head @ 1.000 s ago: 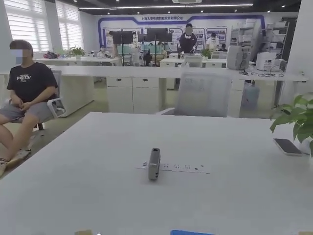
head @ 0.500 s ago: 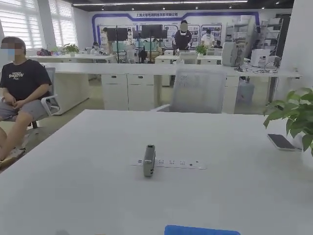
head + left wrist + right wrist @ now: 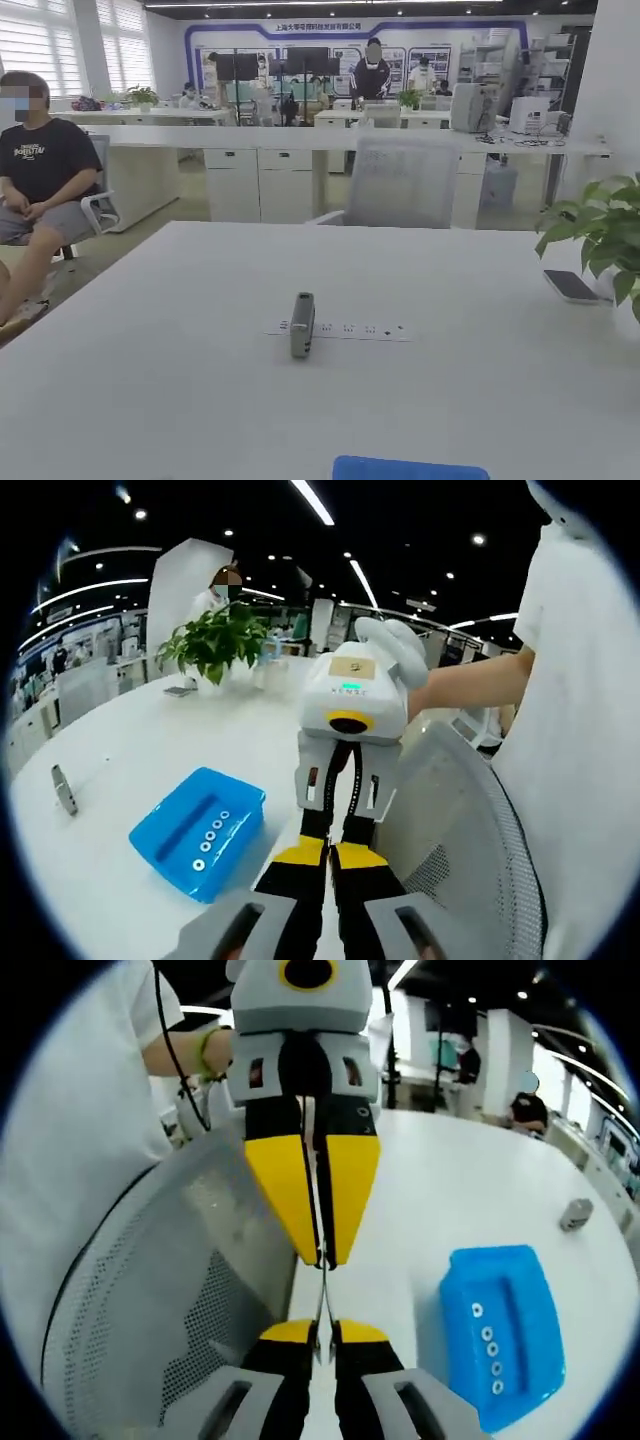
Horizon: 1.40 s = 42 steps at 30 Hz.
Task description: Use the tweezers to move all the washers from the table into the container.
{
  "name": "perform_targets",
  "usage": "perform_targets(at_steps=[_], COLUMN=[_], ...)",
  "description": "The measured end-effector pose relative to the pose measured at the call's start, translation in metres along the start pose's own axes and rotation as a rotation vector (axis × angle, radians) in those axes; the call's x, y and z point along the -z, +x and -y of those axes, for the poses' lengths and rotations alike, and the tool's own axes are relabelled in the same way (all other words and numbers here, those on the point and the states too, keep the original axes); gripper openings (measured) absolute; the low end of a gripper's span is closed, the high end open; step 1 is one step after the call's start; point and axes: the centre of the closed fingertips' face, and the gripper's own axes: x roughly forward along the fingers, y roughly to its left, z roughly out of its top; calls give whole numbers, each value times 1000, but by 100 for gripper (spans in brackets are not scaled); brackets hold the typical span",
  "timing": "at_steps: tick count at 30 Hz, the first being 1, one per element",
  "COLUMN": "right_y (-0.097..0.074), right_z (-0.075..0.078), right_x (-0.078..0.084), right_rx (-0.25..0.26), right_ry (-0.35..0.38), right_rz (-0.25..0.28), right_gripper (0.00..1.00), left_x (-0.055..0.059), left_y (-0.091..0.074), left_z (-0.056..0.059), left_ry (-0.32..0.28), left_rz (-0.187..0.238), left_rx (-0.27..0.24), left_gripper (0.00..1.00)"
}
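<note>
A white tabletop (image 3: 150,400) fills the foreground. At its middle a grey oblong device (image 3: 301,325) stands on the left end of a flat white power strip (image 3: 360,330). The rim of a blue plastic container (image 3: 410,469) shows at the near edge. A dark phone (image 3: 571,286) lies far right, beside a green leafy plant (image 3: 600,235). Beyond the table stands a grey mesh office chair (image 3: 400,185); a person in a black T-shirt (image 3: 40,170) sits at left.

The white desk (image 3: 150,380) occupies the foreground. Behind it stand a grey mesh chair (image 3: 405,185) and a long white counter (image 3: 350,143) with drawer units (image 3: 265,185). Slatted window blinds (image 3: 40,35) fill the upper left corner. Strip lights (image 3: 312,500) line the dark ceiling (image 3: 440,520).
</note>
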Motion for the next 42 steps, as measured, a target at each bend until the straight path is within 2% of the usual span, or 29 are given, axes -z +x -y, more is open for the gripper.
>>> perform_targets(at_steps=[4,7,11,12,16,21,22,23,25,27,30,35,38,42], right_y=[-2,-2,7,8,16,21,20,19,17,9,-9,-48,-67,-92], right_z=[7,14,15,14,17,18,18,18,22,23,25,28,27,24], right_x=[6,15,27,29,33,38,37,35,36,33,32,35,36,40], right_rx=[49,96,102,103,127,153,162,171,203,237,282,392,434,494], right_ry=[-18,-50,-54,-60,-57,-38,-25,18,71,117,224,325,353,364], right_rz=[-26,-82,-118,-122,-115,-94,-81,-52,-17,47,151,287,334,356], right_gripper=[4,4,5,4,5,6,7,9,22,28,32,46,52,56], left_x=[4,18,33,40,53,63,64,65,68,71,79,93,101,110], left_y=[0,2,9,10,12,12,11,11,10,10,10,11,13,15], left_z=[-3,-7,-8,-10,-16,-19,-20,-22,-24,-25,-26,-29,-29,-31], left_ry=[59,122,139,152,161,161,159,158,149,144,144,141,136,159], left_rz=[-37,-120,-171,-197,-241,-280,-284,-289,-301,-313,-345,-399,-427,-475], left_rx=[-22,-31,-22,-21,-16,-3,-3,-5,-2,0,4,-1,0,-4], left_gripper=[0,0,0,0,0,0,0,0,0,0,0,0,0,0])
